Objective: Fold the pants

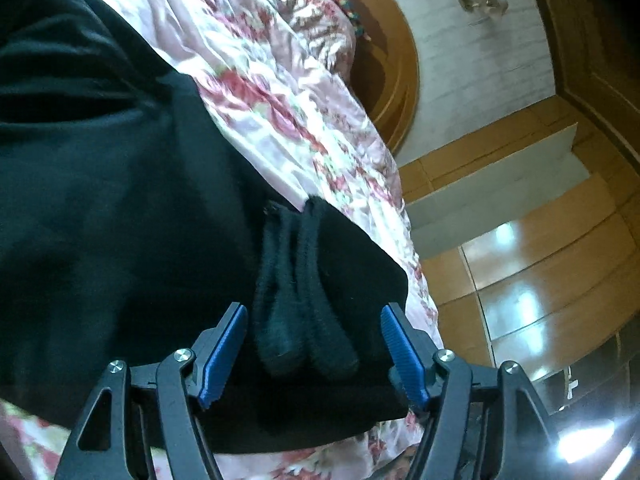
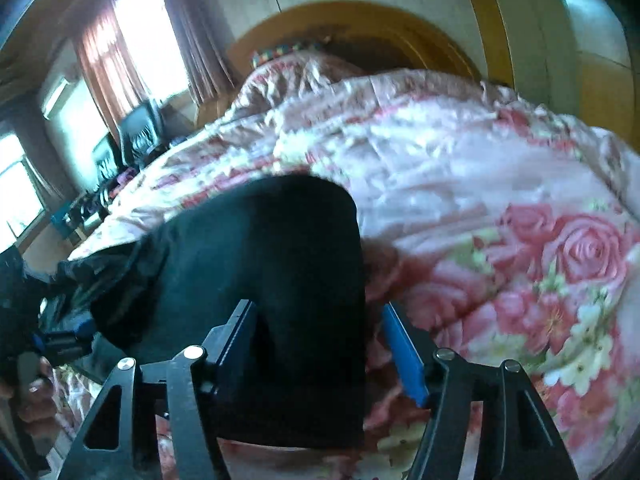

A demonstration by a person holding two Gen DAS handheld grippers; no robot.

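The black pants (image 1: 120, 200) lie on a bed covered with a floral quilt (image 1: 280, 80), and both tools are at the garment's near edge. In the left wrist view the left tool (image 1: 314, 354) stands wide open, its blue pads (image 1: 222, 354) spread on either side of a bunch of thick, doubled-over dark folds (image 1: 304, 300) that sits between the jaws without either pad touching it; nothing is gripped yet. From there the cloth runs away up and to the left of the view, so its long axis leads forward and leftward from this tool. In the right wrist view the right tool (image 2: 320, 344) is likewise open, with a rounded end of the pants (image 2: 260, 260) lying between the jaws, nearer the left jaw; the right jaw's blue pad (image 2: 404, 354) sits over bare quilt beside the cloth edge. The left tool also shows at that view's left margin (image 2: 64, 338), just beside the same garment. Both tools look equally near, so the next move, as I judge it, is closing each on the fabric already framed between its jaws before lifting for a fold.
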